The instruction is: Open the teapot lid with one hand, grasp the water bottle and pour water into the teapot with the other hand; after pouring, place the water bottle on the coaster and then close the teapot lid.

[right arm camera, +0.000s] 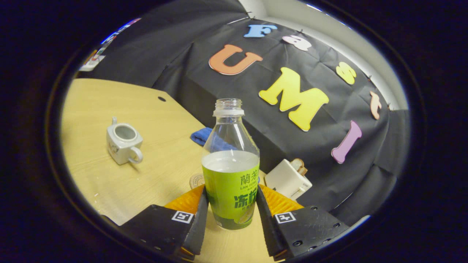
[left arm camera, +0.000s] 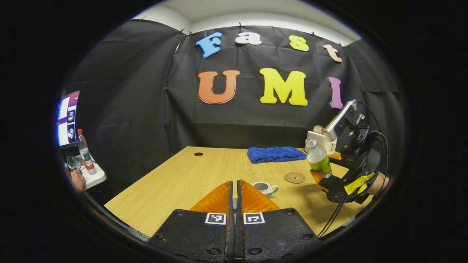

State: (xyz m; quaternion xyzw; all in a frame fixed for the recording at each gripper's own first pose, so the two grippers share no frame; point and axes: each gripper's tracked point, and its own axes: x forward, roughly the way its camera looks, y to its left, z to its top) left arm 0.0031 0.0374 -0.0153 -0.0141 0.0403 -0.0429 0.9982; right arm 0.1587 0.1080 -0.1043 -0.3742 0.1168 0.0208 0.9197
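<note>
Half-full and uncapped, the water bottle [right arm camera: 230, 171] sits pinched at its labelled waist by the right tongs [right arm camera: 231, 215]; thin plastic likely buckles, so squeeze gently. Left tongs [left arm camera: 234, 199] are pressed together, the open teapot [left arm camera: 264, 187] just beyond their tips.

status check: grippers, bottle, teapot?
Right hand-held gripper shut on water bottle, uncapped. Left hand-held gripper shut; contents unclear. Teapot open, lid off. Coaster unobstructed.
</note>
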